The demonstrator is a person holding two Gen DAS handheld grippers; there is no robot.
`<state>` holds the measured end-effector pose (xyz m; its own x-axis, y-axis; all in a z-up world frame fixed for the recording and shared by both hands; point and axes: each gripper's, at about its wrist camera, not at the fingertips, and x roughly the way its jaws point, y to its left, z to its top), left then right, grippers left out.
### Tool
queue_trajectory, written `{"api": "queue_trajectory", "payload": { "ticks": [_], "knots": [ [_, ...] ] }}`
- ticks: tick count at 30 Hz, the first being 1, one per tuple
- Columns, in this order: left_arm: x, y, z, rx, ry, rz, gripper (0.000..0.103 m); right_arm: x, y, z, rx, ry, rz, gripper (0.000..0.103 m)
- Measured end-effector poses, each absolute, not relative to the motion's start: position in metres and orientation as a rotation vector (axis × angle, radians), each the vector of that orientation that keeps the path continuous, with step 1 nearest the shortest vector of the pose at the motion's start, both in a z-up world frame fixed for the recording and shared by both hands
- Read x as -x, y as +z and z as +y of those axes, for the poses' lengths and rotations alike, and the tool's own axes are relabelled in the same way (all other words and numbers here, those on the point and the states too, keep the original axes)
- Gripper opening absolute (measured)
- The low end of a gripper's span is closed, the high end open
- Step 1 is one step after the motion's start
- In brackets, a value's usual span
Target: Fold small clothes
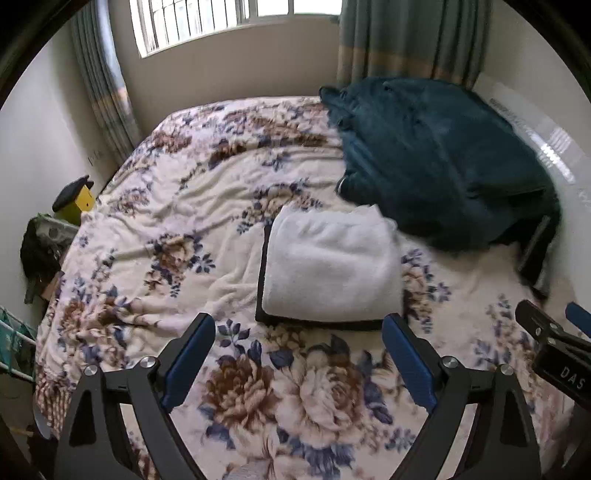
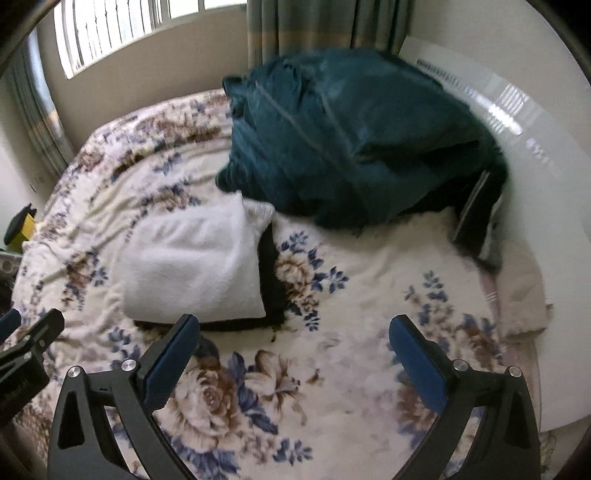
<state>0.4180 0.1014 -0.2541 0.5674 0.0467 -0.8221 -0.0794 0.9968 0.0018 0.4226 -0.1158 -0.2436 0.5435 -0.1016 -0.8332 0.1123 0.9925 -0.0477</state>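
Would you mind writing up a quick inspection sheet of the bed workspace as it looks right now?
Surface: floral bedspread, rumpled, covering the bed.
Job's things: white folded cloth lying on top of a dark folded garment whose edges show along its sides.
Clutter: teal blanket heaped near the headboard; a dark flat item leaning beneath it, kind unclear; yellow object beside the bed.
Grippers: left gripper open, empty, hovering short of the stack; right gripper open, empty, over the bedspread.
Cables: nothing seen.
Surroundings: barred window, striped curtains, pale walls.
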Motion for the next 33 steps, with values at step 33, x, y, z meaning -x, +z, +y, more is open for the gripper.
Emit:
{"api": "queue_trajectory", "payload": {
  "ticks": [33],
  "knots": [
    [-0.252,-0.051,0.082,0.066,0.129,0.753,0.095,-0.224,0.027,-0.132,0.031,0.027,0.716,0.103]
  ]
}}
